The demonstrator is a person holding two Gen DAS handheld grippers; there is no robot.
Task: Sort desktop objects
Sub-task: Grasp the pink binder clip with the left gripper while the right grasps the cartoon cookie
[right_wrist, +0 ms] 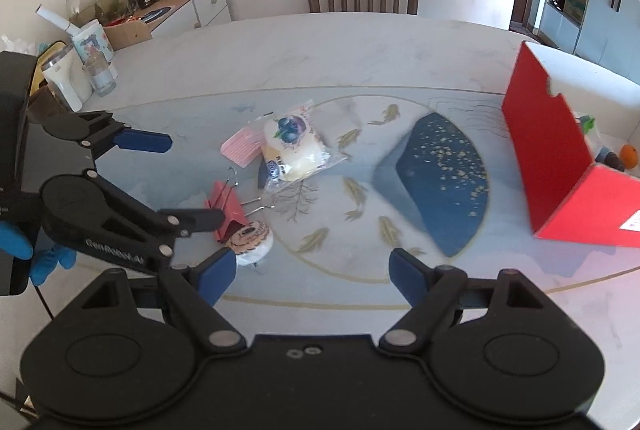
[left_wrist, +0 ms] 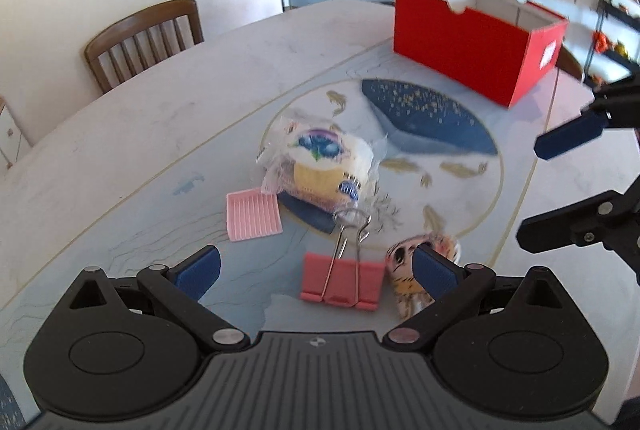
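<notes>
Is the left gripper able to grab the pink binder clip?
Probably yes. The left gripper is open, and the pink binder clip lies between its fingers with nothing covering it.

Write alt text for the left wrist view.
The open left hand-held gripper hovers low over a pink binder clip on a pale table. Behind it lie a wrapped cake and a pink ridged piece; a red box stands farther back right.

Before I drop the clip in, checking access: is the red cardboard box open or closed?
Open. The red cardboard box has no lid on top, its white inside walls show, and small items lie inside in the right wrist view.
</notes>
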